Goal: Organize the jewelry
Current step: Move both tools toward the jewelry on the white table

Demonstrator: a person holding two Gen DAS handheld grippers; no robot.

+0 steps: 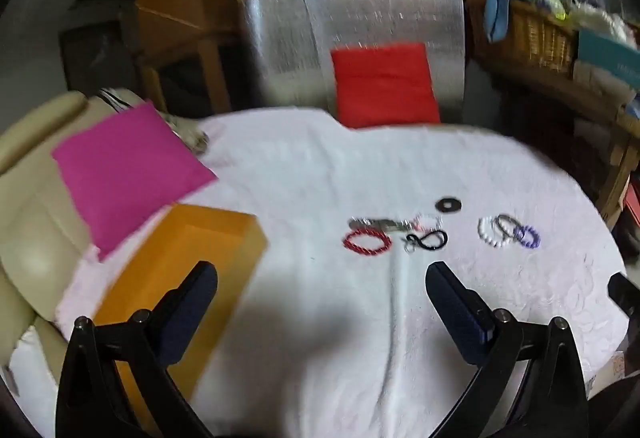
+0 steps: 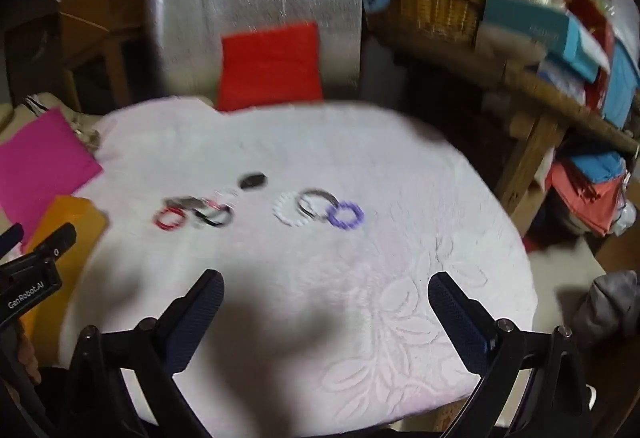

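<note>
Several bracelets lie in a row on a white cloth-covered table [image 1: 320, 166]: a red bead bracelet [image 1: 367, 240], a black cord piece [image 1: 426, 239], a silver chain [image 1: 380, 224], a black ring [image 1: 448, 204], a white bead bracelet [image 1: 491, 230] and a purple one [image 1: 527, 236]. In the right wrist view I see the red [image 2: 169, 218], white [image 2: 289, 213] and purple [image 2: 345, 216] bracelets. An orange box [image 1: 188, 270] stands at the table's left. My left gripper [image 1: 320, 278] is open and empty, short of the jewelry. My right gripper [image 2: 326, 286] is open and empty, also short of it.
A pink cloth [image 1: 128, 170] lies on a beige armchair at left. A red cushion [image 1: 384, 82] leans on a silver-covered chair [image 1: 352, 26] behind the table. A wicker basket [image 2: 432, 10] and boxes sit on a shelf at right. The left gripper's body [image 2: 28, 278] shows at the right view's left edge.
</note>
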